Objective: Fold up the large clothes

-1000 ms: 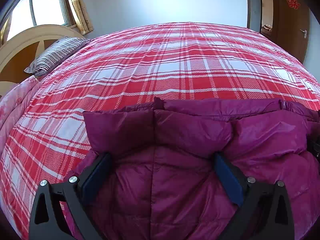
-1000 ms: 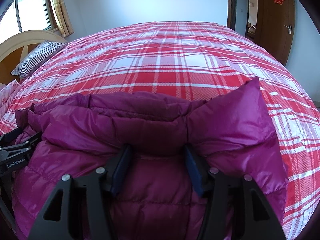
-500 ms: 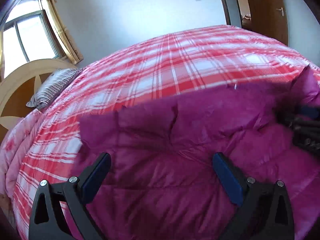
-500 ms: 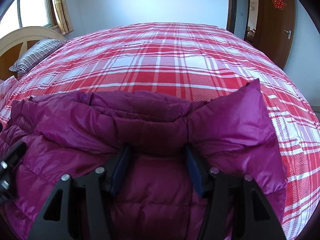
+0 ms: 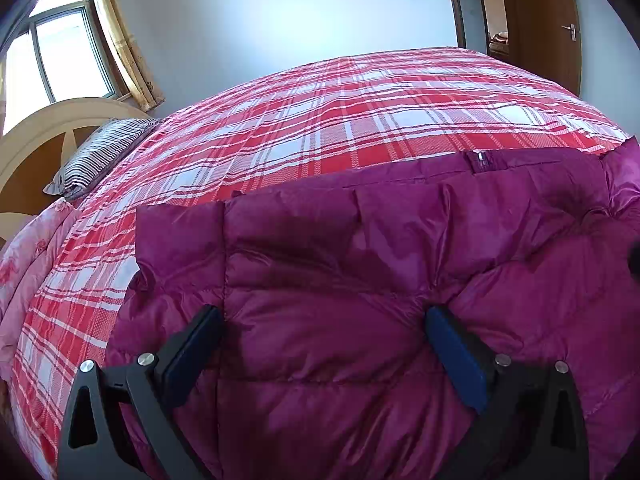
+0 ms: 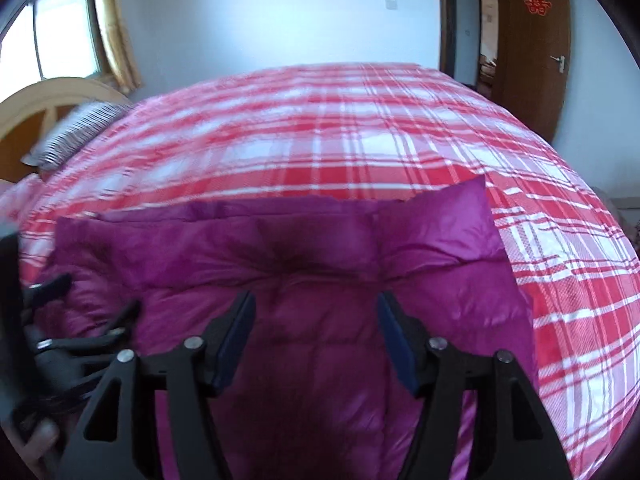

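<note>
Jacket: puffy magenta quilted down jacket [image 5: 360, 280] lies on the red-and-white plaid bedspread [image 5: 340, 120], near edge.
Left gripper [image 5: 320, 340]: jaws spread wide — released, jacket beneath.
Right gripper [image 6: 316, 328]: jaws opening — pads clear of the fabric between them.

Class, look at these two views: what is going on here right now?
A person with a tool in each hand is folding a purple puffer jacket on a bed with a red plaid cover. The left tool stands wide open over the jacket, gripping nothing. The right tool is opening, its pads clear of the padding beneath. The jacket lies folded near the bed's edge, one corner sticking up.
</note>
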`<action>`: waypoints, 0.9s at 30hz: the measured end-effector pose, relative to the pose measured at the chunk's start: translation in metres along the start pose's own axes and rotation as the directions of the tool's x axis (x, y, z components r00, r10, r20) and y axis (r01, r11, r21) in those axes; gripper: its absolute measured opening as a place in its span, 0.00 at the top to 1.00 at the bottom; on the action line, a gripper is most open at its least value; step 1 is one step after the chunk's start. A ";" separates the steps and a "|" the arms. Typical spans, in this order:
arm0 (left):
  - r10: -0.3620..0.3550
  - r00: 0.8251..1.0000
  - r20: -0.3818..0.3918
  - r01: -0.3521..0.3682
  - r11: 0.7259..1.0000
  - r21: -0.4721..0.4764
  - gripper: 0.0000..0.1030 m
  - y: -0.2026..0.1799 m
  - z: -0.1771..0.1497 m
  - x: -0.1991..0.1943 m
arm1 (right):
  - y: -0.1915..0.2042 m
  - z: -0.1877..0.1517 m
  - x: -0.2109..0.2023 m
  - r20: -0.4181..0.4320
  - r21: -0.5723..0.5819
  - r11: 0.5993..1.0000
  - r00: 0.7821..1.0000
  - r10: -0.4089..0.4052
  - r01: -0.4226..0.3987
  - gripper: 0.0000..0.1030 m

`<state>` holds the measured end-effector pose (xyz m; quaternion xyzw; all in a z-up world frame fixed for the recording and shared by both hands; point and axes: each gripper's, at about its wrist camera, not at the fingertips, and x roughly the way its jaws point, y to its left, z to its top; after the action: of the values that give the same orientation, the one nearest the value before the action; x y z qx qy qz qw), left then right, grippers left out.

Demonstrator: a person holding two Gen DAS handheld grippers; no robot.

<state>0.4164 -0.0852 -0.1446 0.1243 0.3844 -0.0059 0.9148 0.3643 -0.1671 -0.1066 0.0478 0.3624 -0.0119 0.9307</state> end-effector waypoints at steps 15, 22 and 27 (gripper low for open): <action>-0.002 1.000 -0.006 0.002 1.000 -0.004 0.01 0.000 0.001 0.002 | 0.018 -0.029 0.031 -0.085 -0.067 0.998 0.996 0.007 -0.012 0.25; -0.002 1.000 -0.006 0.002 1.000 -0.004 0.01 0.000 0.001 0.002 | 0.019 -0.030 0.034 -0.095 -0.077 0.997 0.995 -0.003 -0.004 0.24; -0.002 1.000 -0.005 0.002 1.000 -0.003 0.01 0.000 0.001 0.002 | 0.019 -0.030 0.035 -0.097 -0.078 0.997 0.995 -0.006 -0.002 0.23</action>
<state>0.4185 -0.0852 -0.1458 0.1223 0.3867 -0.0059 0.9140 0.3712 -0.1444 -0.1510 0.0114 0.4072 0.0036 0.9132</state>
